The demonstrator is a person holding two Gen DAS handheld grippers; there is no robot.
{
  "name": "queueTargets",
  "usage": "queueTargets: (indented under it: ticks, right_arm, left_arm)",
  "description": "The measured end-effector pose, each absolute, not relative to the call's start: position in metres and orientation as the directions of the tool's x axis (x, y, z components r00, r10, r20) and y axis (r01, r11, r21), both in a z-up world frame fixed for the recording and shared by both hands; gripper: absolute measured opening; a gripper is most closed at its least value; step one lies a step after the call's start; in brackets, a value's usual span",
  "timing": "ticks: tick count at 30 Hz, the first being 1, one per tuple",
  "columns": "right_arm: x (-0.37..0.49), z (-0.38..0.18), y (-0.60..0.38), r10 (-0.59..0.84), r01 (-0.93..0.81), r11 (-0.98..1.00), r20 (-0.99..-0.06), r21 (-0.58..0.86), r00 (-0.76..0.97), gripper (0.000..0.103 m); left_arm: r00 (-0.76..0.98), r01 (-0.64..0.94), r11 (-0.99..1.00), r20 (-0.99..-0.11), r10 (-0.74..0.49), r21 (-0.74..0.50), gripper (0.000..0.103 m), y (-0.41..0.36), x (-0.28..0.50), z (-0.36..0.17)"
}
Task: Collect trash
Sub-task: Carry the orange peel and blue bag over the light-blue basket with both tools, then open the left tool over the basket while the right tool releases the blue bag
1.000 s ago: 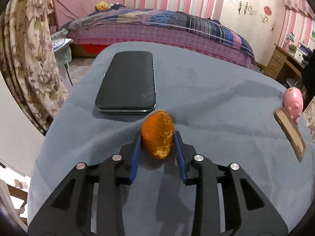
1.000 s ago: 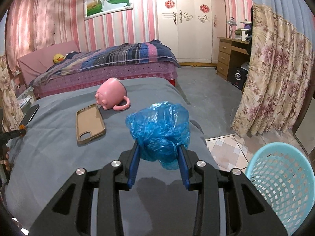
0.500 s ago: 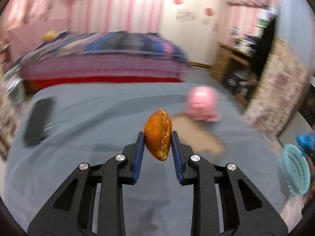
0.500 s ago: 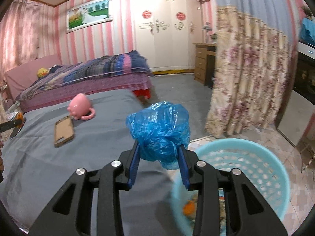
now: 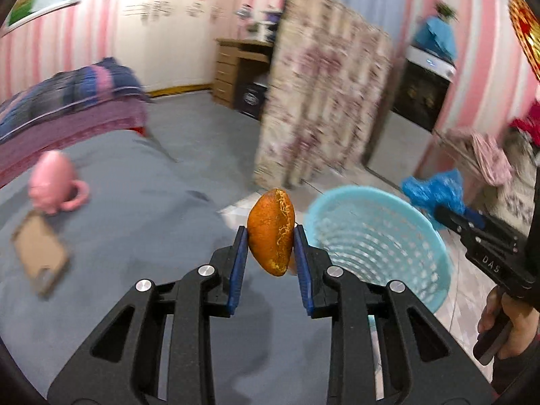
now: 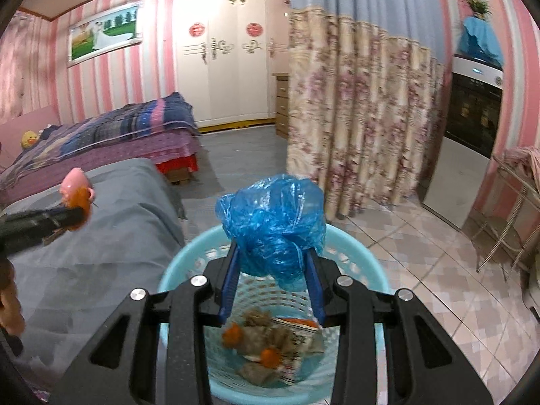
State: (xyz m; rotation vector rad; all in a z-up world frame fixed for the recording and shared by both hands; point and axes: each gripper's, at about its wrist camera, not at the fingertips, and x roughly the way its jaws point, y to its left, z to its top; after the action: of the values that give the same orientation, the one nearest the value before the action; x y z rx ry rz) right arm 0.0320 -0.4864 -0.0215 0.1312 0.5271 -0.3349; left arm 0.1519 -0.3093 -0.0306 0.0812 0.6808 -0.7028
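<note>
My left gripper point(image 5: 270, 236) is shut on an orange peel point(image 5: 271, 231) and holds it in the air over the grey table's right edge, just left of the light blue basket point(image 5: 378, 236). My right gripper point(image 6: 273, 263) is shut on a crumpled blue plastic bag point(image 6: 273, 222) and holds it directly above the basket point(image 6: 189, 263), which has wrappers and orange peel pieces inside. In the left wrist view the right gripper point(image 5: 438, 209) with the blue bag point(image 5: 432, 192) hangs over the basket's far rim. The left gripper with the peel point(image 6: 79, 211) shows at left in the right wrist view.
A pink mug point(image 5: 54, 185) and a brown phone case point(image 5: 40, 253) lie on the grey table point(image 5: 135, 202). A floral curtain point(image 6: 364, 118) hangs behind the basket. A bed point(image 6: 118, 131) stands beyond the table. Tiled floor point(image 6: 438, 270) surrounds the basket.
Both grippers swung right toward the basket. The left lifted the peel off the table to the table's right edge. The right carried the bag from over the table to above the basket.
</note>
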Motion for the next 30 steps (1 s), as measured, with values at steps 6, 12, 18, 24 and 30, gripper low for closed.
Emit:
queueTargets:
  ticks: [6, 12, 18, 24, 30]
  right_arm:
    - [0.021, -0.028, -0.507, -0.312, 0.392, 0.919, -0.519, 0.048, 0.796, 0.036]
    - [0.015, -0.036, -0.524, -0.336, 0.428, 0.902, -0.526, 0.059, 0.781, 0.036]
    - [0.016, -0.040, -0.525, -0.337, 0.434, 0.899, -0.536, 0.062, 0.774, 0.036]
    - [0.026, -0.045, -0.518, -0.329, 0.435, 0.898, -0.544, 0.074, 0.772, 0.036]
    - [0.048, -0.054, -0.507, -0.345, 0.456, 0.887, -0.560, 0.066, 0.753, 0.037]
  left_arm:
    - [0.510, 0.688, 0.716, -0.624, -0.592, -0.117, 0.026, -0.374, 0.140, -0.049]
    - [0.491, 0.724, 0.683, -0.623, -0.608, -0.095, 0.051, -0.398, 0.142, -0.045]
    - [0.568, 0.692, 0.722, -0.597, -0.566, -0.026, 0.079, -0.393, 0.146, -0.035]
    - [0.641, 0.635, 0.773, -0.561, -0.524, 0.004, 0.089, -0.361, 0.147, -0.024]
    - [0.699, 0.594, 0.803, -0.522, -0.489, 0.044, 0.097, -0.325, 0.143, -0.006]
